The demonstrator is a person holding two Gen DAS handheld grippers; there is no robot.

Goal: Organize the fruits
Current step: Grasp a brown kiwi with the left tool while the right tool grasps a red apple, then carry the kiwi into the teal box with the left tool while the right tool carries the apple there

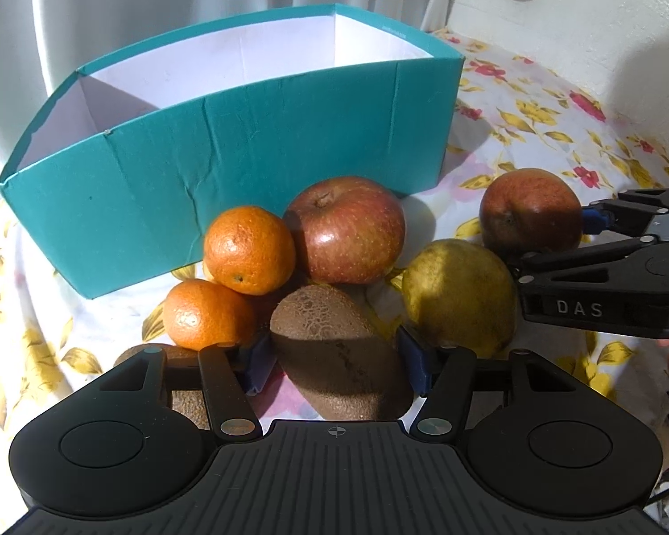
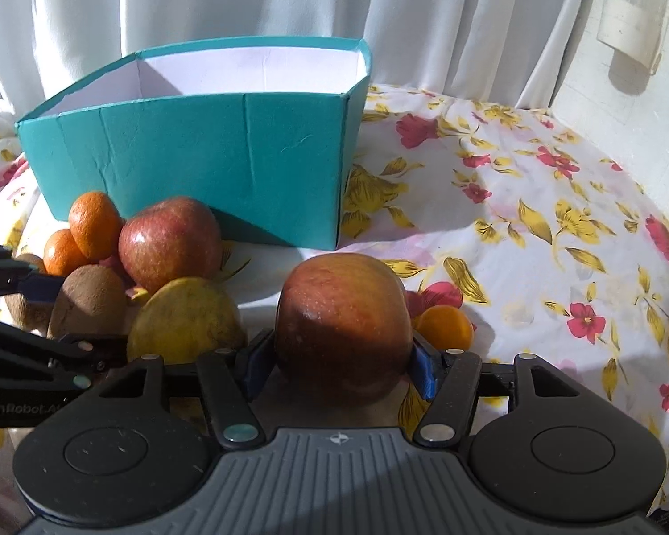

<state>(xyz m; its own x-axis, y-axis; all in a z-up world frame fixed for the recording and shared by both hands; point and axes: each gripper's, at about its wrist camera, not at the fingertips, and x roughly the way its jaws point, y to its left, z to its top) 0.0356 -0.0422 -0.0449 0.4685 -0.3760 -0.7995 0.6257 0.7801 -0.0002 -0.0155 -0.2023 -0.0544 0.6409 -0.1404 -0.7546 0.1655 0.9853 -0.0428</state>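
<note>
My left gripper is shut on a brown kiwi, its blue pads against both sides. A red apple, two tangerines and a yellow pear crowd just beyond it. A second kiwi lies partly hidden under the left finger. My right gripper is shut on another red apple, which rests on the cloth right of the pear. A small orange fruit peeks out behind that apple. The teal box stands open behind the fruit; its floor is hidden.
A flowered tablecloth covers the table and runs bare to the right of the box. White curtains hang behind it, and a pale wall closes the right side. The two grippers sit close together over the fruit pile.
</note>
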